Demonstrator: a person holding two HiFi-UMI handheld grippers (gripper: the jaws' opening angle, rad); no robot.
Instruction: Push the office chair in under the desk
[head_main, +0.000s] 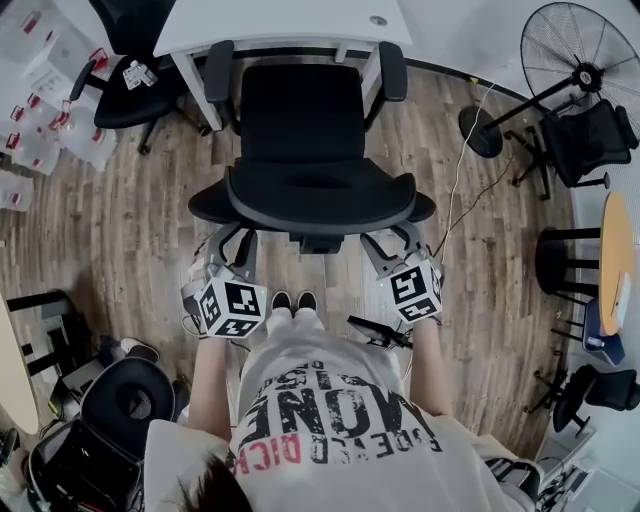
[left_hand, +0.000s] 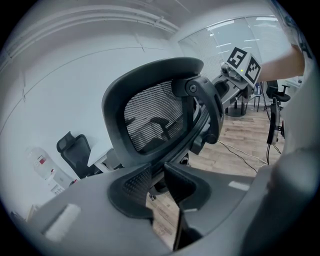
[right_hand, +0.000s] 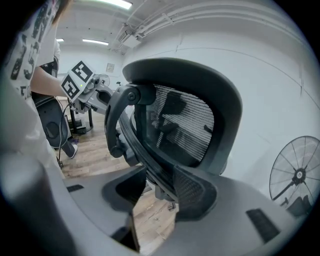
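The black office chair (head_main: 300, 120) faces the white desk (head_main: 280, 25), with its seat front and armrests at the desk's edge. Its mesh backrest (head_main: 305, 195) is nearest me. My left gripper (head_main: 232, 235) sits at the backrest's lower left rim and my right gripper (head_main: 392, 235) at its lower right rim. In the left gripper view the left gripper (left_hand: 159, 172) has the backrest's rim (left_hand: 150, 150) between its pads. In the right gripper view the right gripper (right_hand: 159, 177) closes on the dark frame strip (right_hand: 150, 160) in the same way. Both fingertips are hidden under the backrest in the head view.
A second black chair (head_main: 130, 60) stands at the desk's left. A floor fan (head_main: 580, 70) and a thin cable (head_main: 465, 190) are at the right, with a round wooden table (head_main: 615, 250) and a stool (head_main: 560, 260). A black case (head_main: 120, 410) lies at the lower left.
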